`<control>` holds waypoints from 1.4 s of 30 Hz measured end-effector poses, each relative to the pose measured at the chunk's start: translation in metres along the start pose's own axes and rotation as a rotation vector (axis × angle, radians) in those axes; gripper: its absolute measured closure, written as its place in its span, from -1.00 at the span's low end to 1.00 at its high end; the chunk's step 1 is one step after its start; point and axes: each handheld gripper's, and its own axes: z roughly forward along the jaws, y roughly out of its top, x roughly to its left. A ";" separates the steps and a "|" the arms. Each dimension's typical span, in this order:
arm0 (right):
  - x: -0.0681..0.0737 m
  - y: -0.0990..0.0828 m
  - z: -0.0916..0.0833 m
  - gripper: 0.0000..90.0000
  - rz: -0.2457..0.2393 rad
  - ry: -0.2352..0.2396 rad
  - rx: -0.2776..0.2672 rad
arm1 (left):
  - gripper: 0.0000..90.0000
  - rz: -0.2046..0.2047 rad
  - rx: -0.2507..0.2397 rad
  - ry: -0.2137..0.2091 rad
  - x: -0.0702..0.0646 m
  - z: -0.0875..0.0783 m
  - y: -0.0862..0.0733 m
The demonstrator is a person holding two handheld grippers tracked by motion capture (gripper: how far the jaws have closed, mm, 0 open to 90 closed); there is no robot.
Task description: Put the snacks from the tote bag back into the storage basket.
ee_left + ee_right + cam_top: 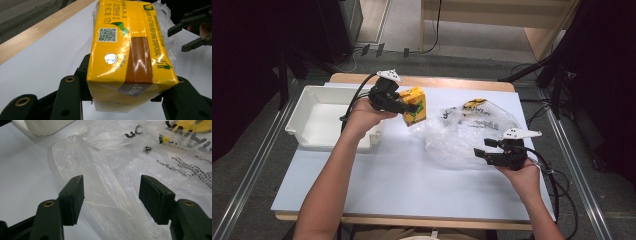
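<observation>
Left gripper [412, 108] clamps the yellow carton [414, 105] (right gripper [481, 148] gapes at the plastic bag [462, 132]).

The carton [130, 52] is bright yellow with a brown stripe, green lettering, a green leaf mark and a black-and-white square code; the plastic bag [467, 132] is clear with black print and a yellow patch; the bin [319, 120] is white

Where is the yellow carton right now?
In the high view the yellow carton is clamped in the left tool, held between the white bin and the plastic bag.
</observation>
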 end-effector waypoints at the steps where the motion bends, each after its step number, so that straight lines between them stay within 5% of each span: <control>1: 0.000 0.000 0.000 -0.15 0.001 0.001 0.002 | 0.17 -0.006 -0.001 0.006 0.001 -0.001 -0.001; 27: 0.000 0.008 0.010 -0.14 -0.009 0.029 0.002 | 0.17 -0.054 -0.027 0.078 0.019 -0.037 -0.017; 42: 0.000 0.007 0.010 -0.14 -0.015 0.027 0.012 | 0.17 -0.065 -0.011 0.103 0.025 -0.043 -0.020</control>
